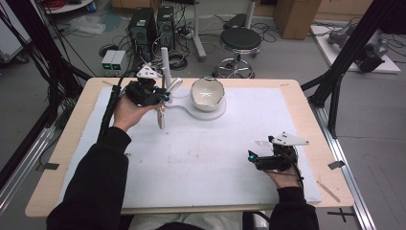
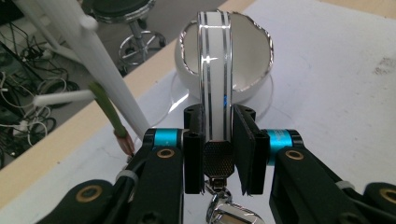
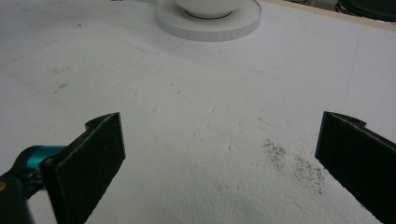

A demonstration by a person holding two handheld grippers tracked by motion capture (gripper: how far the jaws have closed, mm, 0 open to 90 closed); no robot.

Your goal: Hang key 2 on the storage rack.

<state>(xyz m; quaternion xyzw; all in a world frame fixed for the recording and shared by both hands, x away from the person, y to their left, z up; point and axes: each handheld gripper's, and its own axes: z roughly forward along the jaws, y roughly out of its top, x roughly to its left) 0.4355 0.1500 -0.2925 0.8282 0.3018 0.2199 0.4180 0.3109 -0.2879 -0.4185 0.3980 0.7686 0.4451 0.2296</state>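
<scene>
Two claws are at work, and only one carries anything. Your left claw (image 2: 218,135) is pinched on a white strap with silver edging (image 2: 214,79), gripping it near its mesh buckle end so that the strap stands up out of the jaws. In the high view that left claw (image 1: 154,97) is lifted above the counter (image 1: 201,153) at about eleven o'clock from its middle. Just beside the claw, toward one o'clock, stands a white peg stand (image 1: 164,64), and farther right a white bowl-shaped holder (image 1: 208,94) sits on its round base.

Your right claw (image 3: 219,154) is spread wide with nothing between the pads, hovering low over the bare white mat; in the high view it sits at about four o'clock (image 1: 261,160).

Judging by the pose, the strap is on its way to the stand or the holder. Keep the pinch firm and low on the strap, since the free length could flop. Approach with the strap upright and watch the thin pegs (image 2: 63,97) beside it, which could snag. Leave the right claw parked well apart.
</scene>
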